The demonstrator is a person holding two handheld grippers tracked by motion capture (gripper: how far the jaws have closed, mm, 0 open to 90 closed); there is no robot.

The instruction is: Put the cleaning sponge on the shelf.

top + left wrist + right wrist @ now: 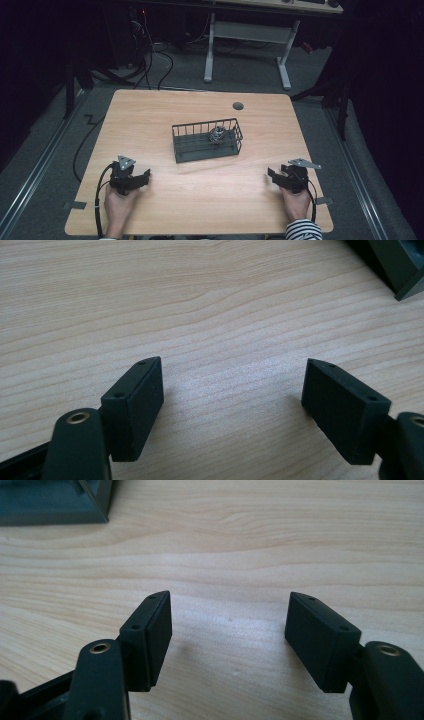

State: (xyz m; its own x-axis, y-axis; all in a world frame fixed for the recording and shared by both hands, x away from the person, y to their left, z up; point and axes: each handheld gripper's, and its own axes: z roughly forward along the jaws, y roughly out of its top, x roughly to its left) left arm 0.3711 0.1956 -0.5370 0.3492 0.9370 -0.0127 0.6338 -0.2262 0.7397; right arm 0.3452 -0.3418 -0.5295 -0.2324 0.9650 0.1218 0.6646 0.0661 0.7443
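High view, dark wire basket (207, 141) mid-table (150, 115) holding a small silvery object (217, 134) too blurred to identify, left gripper (143, 178) and right gripper (272, 176) resting near the front edge, well apart, both spread wide with nothing between, bare wood ahead, basket corner cut off in both gripper views

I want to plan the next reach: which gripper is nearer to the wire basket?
Right, though only slightly. The right gripper rests at the wire basket's near right; the left gripper rests at its near left.
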